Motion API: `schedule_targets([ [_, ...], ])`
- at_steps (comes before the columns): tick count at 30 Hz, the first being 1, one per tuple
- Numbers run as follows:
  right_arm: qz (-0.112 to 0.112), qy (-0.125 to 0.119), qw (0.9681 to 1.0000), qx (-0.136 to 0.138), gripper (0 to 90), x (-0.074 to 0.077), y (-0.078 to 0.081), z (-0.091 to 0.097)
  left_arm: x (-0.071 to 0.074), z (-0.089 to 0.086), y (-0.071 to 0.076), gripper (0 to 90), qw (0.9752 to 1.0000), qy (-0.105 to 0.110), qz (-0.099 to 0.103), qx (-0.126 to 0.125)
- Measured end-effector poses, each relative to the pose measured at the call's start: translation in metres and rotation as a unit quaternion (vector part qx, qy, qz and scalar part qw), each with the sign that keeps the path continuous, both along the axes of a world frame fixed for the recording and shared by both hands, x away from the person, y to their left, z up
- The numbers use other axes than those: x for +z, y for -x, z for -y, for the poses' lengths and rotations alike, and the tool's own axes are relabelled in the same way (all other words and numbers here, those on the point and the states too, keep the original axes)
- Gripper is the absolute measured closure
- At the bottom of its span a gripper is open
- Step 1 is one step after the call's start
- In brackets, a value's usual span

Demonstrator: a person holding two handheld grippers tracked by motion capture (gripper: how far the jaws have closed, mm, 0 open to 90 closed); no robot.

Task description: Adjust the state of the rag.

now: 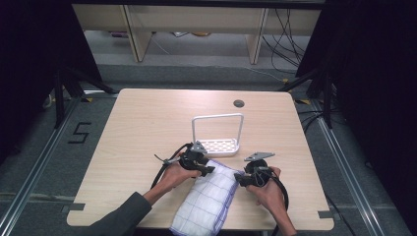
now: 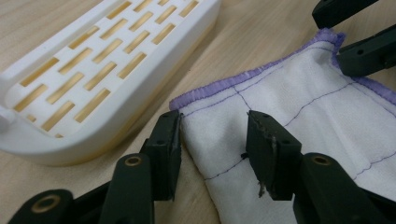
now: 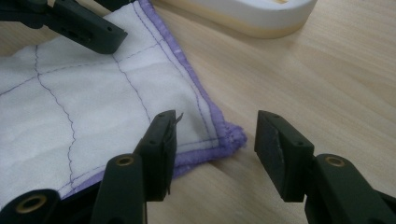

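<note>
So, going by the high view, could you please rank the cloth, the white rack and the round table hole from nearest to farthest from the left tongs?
1. Cloth: right at the left tongs.
2. White rack: just beyond them.
3. Round table hole: farthest, near the far edge.

Light wooden table [image 1: 147,128], rounded corners, small dark round hole [image 1: 239,103] near the far edge. Lying directly on top: white slotted rack [image 1: 219,145] with an upright handle near the middle, and just beside it, toward the near edge, folded white cloth [image 1: 209,199] with purple stitching.
</note>
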State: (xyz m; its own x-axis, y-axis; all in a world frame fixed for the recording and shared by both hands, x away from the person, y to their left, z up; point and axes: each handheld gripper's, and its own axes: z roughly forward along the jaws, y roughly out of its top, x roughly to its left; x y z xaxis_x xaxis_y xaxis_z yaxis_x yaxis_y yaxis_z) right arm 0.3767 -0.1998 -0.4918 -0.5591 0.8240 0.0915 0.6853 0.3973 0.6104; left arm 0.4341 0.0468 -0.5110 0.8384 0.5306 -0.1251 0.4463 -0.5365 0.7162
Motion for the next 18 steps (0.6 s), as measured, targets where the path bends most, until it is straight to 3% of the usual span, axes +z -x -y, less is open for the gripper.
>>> schedule_targets([
  [3, 0.0, 0.004, 1.0, 0.002, 49.8, -0.0025, -0.0009, -0.0011, -0.0002, 0.0008, 0.0011, 60.0, 1.0, -0.001, 0.004, 0.005],
  [9, -0.007, 0.006, 0.9999, 0.007, 51.8, -0.0053, -0.0012, -0.0039, -0.0008, 0.0027, 0.0023, 75.2, 0.9998, -0.001, 0.013, -0.014],
  [15, -0.007, 0.004, 0.9999, 0.014, 54.7, -0.0064, -0.0018, -0.0038, -0.0017, 0.0041, 0.0039, 81.9, 0.9997, 0.009, 0.013, -0.017],
  [18, -0.003, 0.001, 0.9997, 0.023, 61.3, -0.0072, -0.0018, -0.0038, -0.0018, 0.0028, 0.004, 83.3, 0.9996, 0.008, 0.016, -0.02],
])
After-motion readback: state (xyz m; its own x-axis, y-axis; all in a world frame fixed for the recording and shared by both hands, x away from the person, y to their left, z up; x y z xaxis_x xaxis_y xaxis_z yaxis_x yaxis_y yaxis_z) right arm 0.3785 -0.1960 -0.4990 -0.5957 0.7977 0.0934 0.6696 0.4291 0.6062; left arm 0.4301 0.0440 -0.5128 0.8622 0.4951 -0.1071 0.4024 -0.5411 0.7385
